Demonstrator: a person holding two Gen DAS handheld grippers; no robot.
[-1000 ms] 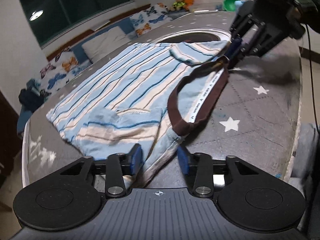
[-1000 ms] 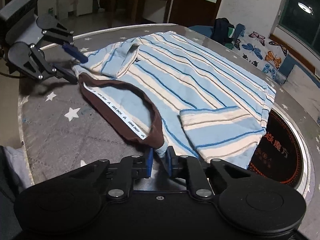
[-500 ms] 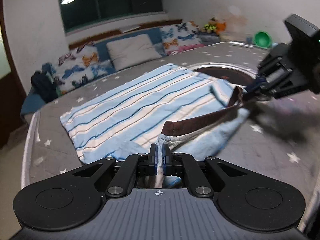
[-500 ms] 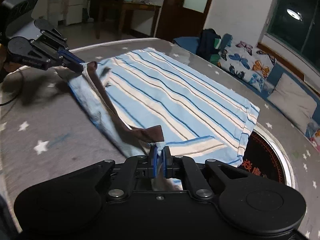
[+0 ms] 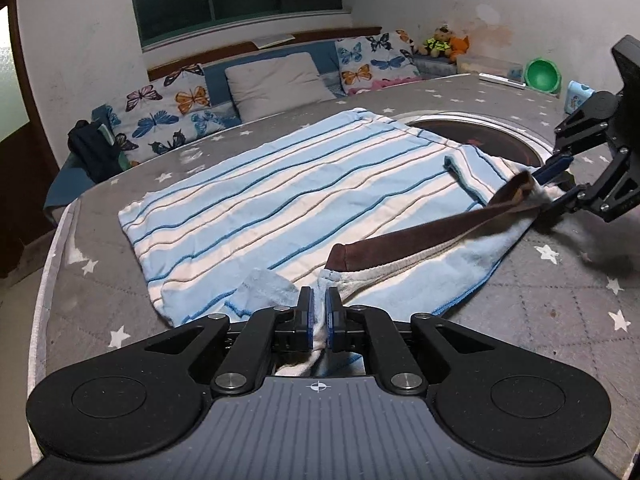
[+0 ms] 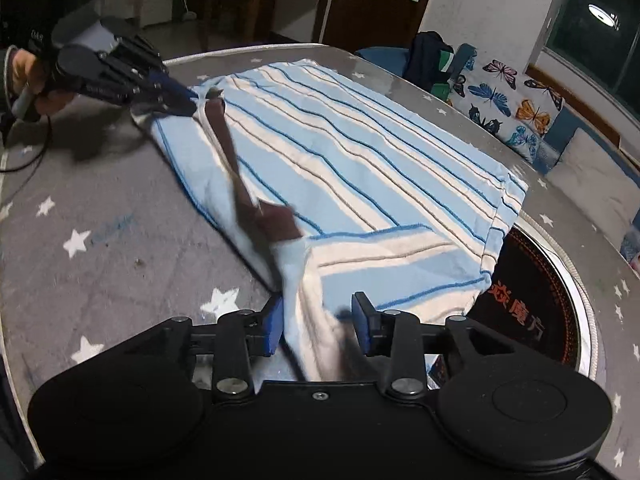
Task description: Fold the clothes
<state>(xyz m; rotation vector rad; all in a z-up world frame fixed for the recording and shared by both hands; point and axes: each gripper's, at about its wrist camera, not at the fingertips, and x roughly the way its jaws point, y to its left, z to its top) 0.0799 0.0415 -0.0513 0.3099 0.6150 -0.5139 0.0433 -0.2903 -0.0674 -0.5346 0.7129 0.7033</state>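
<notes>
- Clamping item: left gripper (image 5: 318, 312), nearest the left wrist camera, jaws pressed together on a bunched corner of the striped garment (image 5: 280, 196) at its near shoulder end.
- Releasing item: right gripper (image 6: 318, 326), nearest the right wrist camera, jaws opening; a fold of pale cloth lies between the blue pads (image 6: 274, 328), loose and blurred, no longer pinched.
- Garment edge: brown neckband (image 5: 420, 236) runs as a stretched strip between the two grippers, lifted slightly off the cloth beneath.
- Garment body: blue-and-cream stripes, spread flat on the grey star-print table cover (image 5: 560, 304); one short sleeve (image 6: 400, 256) is folded inward over the body near the right gripper.
- Beyond the garment: round dark inset plate (image 6: 532, 312), its edge partly under the far side of the cloth.
- Background: butterfly-print cushions (image 5: 168, 108) and a window, well apart from the work.
- Step in hand, as judged: setting down the collar end after pulling it taut.
- Next move calls for: letting go with the left gripper too, then taking new hold at a side or hem to fold the body over.
</notes>
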